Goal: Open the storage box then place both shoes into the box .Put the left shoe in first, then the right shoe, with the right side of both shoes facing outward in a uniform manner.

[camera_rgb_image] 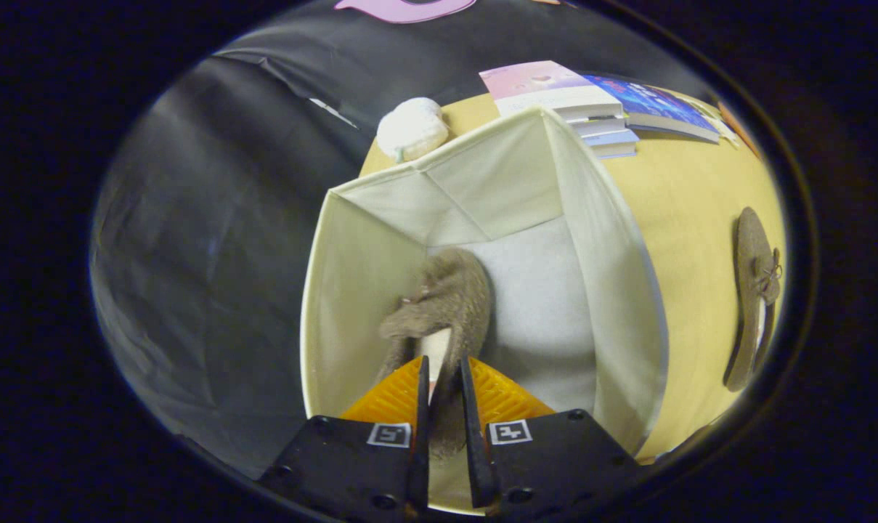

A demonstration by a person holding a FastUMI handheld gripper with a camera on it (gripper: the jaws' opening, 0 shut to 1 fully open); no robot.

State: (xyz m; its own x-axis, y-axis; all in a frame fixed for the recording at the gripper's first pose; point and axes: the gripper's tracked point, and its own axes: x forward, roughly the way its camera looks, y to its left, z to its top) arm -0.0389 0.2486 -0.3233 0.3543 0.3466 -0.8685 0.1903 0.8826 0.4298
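Observation:
An open cream fabric storage box [613, 290] stands on the tan table, and I look down into it. My gripper [444, 378] is shut on the heel rim of a brown fuzzy shoe [449, 298], which hangs inside the box with its toe pointing away, near the box's left wall. The shoe's lower part sits close to the grey box floor; whether it touches is unclear. A second brown shoe [754, 290] with a small bow lies on its side on the table, outside the box to the right.
A white lumpy cloth-like object [412, 128] sits on the table beyond the box's far corner. A stack of books [591, 109] lies beyond the box to the right. The table [693, 203] ends at the black cloth wall on the left.

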